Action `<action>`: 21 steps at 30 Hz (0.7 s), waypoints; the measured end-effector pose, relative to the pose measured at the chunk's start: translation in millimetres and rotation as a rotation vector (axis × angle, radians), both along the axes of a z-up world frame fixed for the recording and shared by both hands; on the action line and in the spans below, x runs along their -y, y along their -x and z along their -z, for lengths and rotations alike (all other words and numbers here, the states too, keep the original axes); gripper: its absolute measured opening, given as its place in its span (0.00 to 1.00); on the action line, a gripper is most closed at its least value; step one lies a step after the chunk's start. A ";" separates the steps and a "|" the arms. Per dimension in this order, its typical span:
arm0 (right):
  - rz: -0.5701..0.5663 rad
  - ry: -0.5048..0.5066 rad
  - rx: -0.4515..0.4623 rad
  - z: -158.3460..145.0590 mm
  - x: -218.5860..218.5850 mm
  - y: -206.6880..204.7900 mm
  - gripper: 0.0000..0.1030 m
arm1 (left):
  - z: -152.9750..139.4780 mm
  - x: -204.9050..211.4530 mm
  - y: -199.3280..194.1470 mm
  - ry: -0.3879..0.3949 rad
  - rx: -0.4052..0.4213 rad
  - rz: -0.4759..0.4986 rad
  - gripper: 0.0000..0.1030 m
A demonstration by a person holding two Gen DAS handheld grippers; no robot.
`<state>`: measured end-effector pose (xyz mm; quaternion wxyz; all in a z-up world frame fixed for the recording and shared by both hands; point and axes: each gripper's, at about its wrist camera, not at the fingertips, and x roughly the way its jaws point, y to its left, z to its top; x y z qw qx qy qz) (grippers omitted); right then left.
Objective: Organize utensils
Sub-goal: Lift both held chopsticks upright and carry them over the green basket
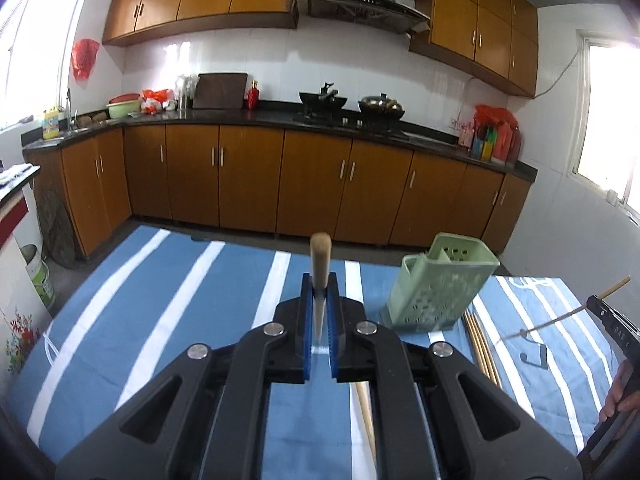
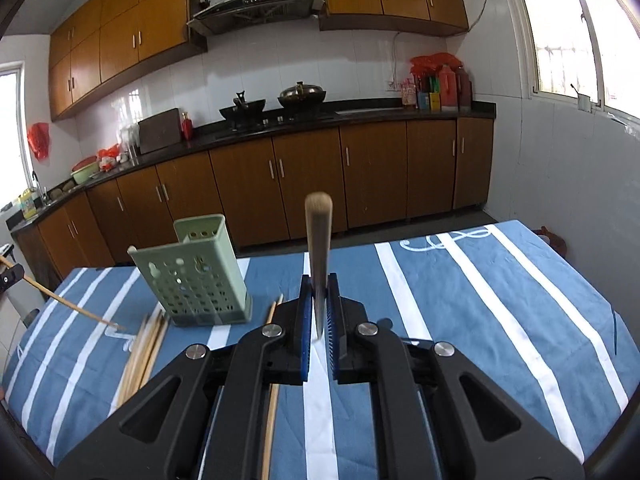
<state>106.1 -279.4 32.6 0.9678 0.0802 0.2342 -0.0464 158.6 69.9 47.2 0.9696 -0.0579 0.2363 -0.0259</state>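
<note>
My left gripper (image 1: 319, 300) is shut on a wooden chopstick (image 1: 320, 264) that points away from me, above the blue striped tablecloth (image 1: 160, 304). My right gripper (image 2: 319, 300) is shut on another wooden chopstick (image 2: 318, 240), also held above the cloth. The green perforated utensil holder (image 1: 436, 284) stands to the right of the left gripper; in the right wrist view the holder (image 2: 192, 276) is to the left. Several loose chopsticks (image 1: 480, 344) lie on the cloth beside the holder, also in the right wrist view (image 2: 146, 344).
The other gripper with its chopstick shows at the right edge of the left view (image 1: 608, 312) and at the left edge of the right view (image 2: 12, 276). Brown kitchen cabinets (image 1: 280, 180) and a dark counter stand beyond the table's far edge.
</note>
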 end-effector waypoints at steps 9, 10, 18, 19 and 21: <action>-0.006 0.014 0.096 -43.7 -1.3 -15.7 0.07 | -45.5 0.0 -9.6 -0.020 0.065 0.010 0.07; -0.008 0.013 0.116 -51.0 -1.5 -15.5 0.07 | -56.0 1.7 -10.6 -0.021 0.085 0.014 0.07; -0.076 -0.052 0.309 -116.7 -13.3 -19.7 0.07 | -129.5 21.4 -10.5 0.044 0.232 0.094 0.07; -0.092 -0.061 0.329 -120.6 -17.2 -21.7 0.07 | -136.4 27.8 -10.0 0.057 0.251 0.109 0.07; -0.113 -0.064 0.344 -122.4 -23.1 -24.3 0.07 | -141.1 39.0 -10.5 0.068 0.266 0.130 0.07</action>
